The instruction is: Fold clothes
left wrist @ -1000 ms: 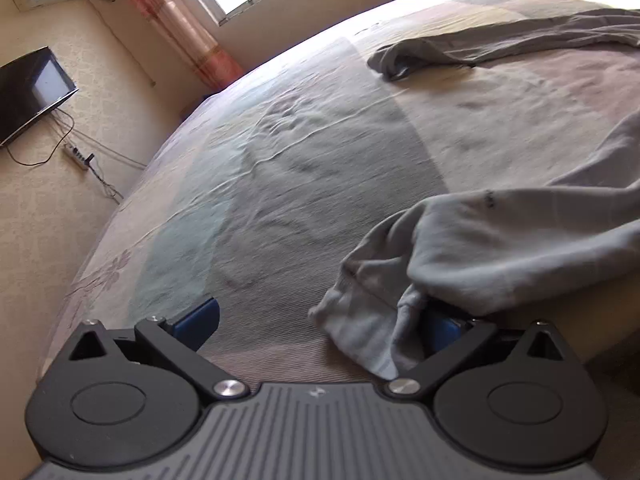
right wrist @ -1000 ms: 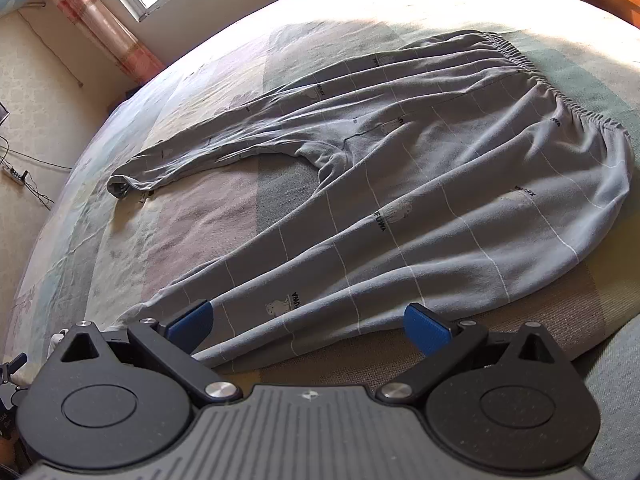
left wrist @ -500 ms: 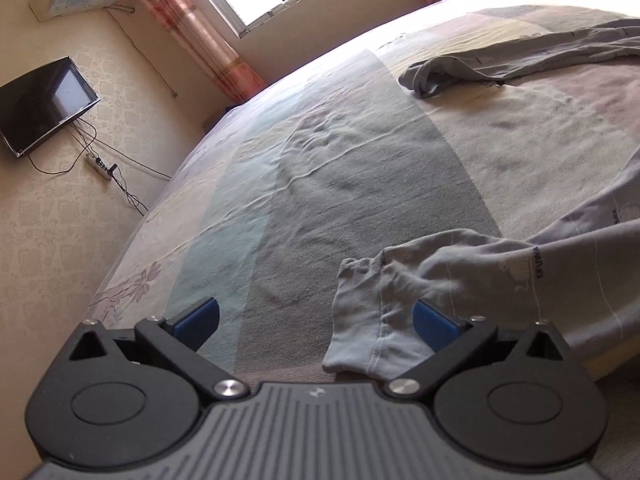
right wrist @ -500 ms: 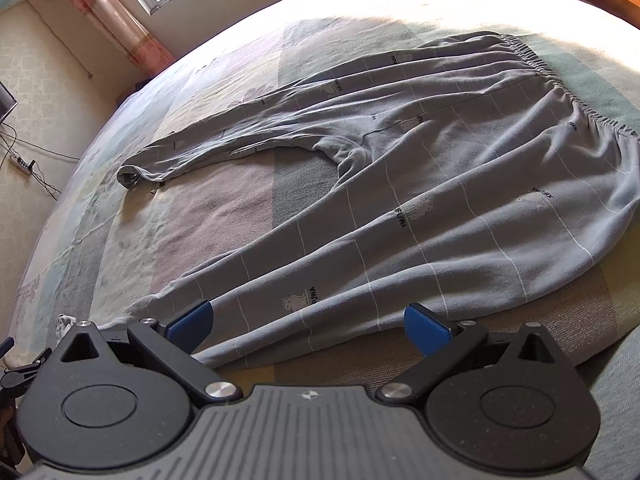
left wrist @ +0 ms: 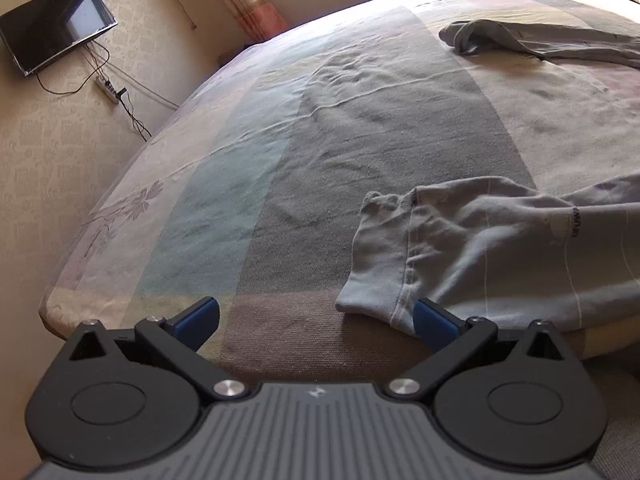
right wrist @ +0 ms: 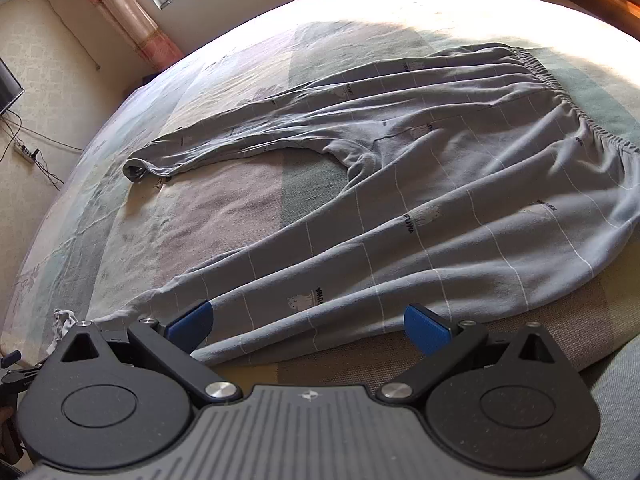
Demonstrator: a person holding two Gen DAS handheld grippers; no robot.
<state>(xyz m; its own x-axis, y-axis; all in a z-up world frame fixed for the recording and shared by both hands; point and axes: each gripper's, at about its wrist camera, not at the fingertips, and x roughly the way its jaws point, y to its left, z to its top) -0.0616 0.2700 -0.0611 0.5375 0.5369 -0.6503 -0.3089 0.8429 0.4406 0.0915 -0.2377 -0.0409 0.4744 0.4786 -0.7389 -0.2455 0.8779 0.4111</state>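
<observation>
A pair of grey grid-lined pyjama trousers (right wrist: 420, 184) lies spread flat on the striped pastel bed (left wrist: 360, 128), waistband far right, legs running toward the near left. The left gripper (left wrist: 316, 318) is wide open and holds nothing; the near leg's cuff (left wrist: 384, 264) lies just ahead, toward its right finger (left wrist: 434, 322), possibly touching it. The right gripper (right wrist: 308, 322), also wide open and empty, hovers over that leg's middle. The left hand is nearer the cuff.

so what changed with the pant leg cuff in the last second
The left gripper let the near cuff go: it was bunched over the right finger, now it lies flat on the bed. The right gripper stayed open over the spread pants.
</observation>
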